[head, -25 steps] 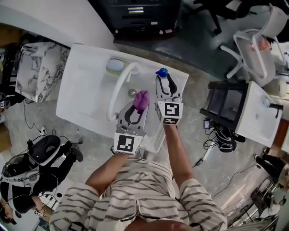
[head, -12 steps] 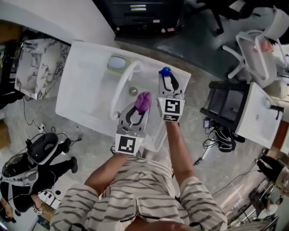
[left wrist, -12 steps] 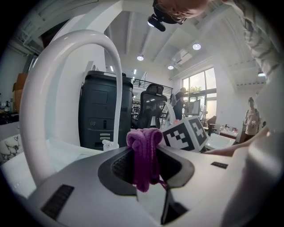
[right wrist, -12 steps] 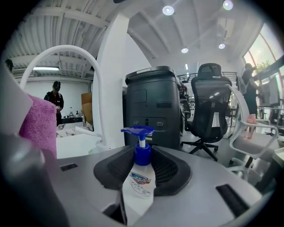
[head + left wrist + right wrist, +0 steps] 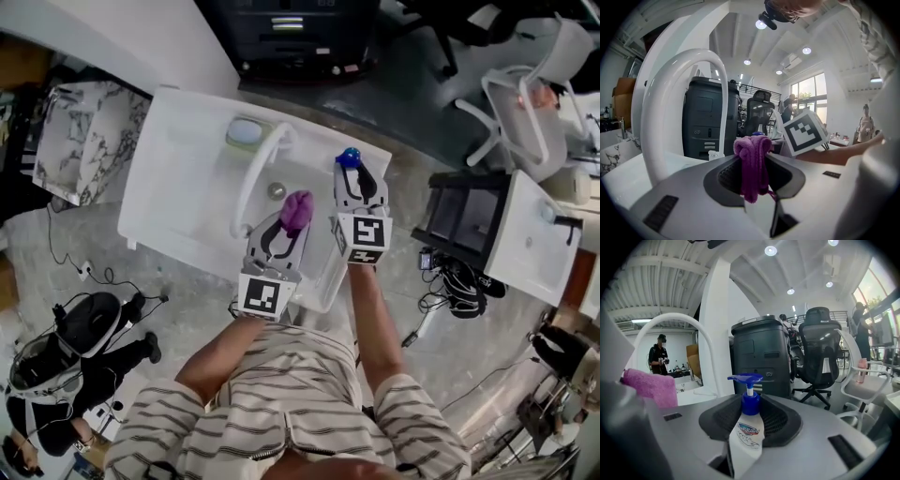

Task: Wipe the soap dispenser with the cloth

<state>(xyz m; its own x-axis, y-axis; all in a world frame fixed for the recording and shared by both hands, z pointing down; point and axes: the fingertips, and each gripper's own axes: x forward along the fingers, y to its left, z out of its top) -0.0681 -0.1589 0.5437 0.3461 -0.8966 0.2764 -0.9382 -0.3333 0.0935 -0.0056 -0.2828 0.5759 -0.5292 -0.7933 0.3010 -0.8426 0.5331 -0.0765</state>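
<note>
My right gripper (image 5: 353,174) is shut on the soap dispenser (image 5: 746,438), a white bottle with a blue pump; its pump top (image 5: 349,157) shows past the jaws over the right end of the white sink unit (image 5: 169,178). The bottle stands upright between the dark pads (image 5: 776,420). My left gripper (image 5: 292,217) is shut on a bunched purple cloth (image 5: 753,163), which sticks out beyond the jaws (image 5: 297,208) over the basin, a little left of the dispenser. The two are apart.
A tall white arched faucet (image 5: 253,173) rises over the basin just left of the cloth, with the drain (image 5: 276,190) and a pale oval soap (image 5: 245,131) behind. A dark cabinet (image 5: 291,37) and office chairs (image 5: 525,103) stand beyond the sink. A marble-topped unit (image 5: 80,141) is at left.
My right gripper has lifted with the soap dispenser and drifted slightly right in the head view. The left gripper with the cloth has stayed put.
</note>
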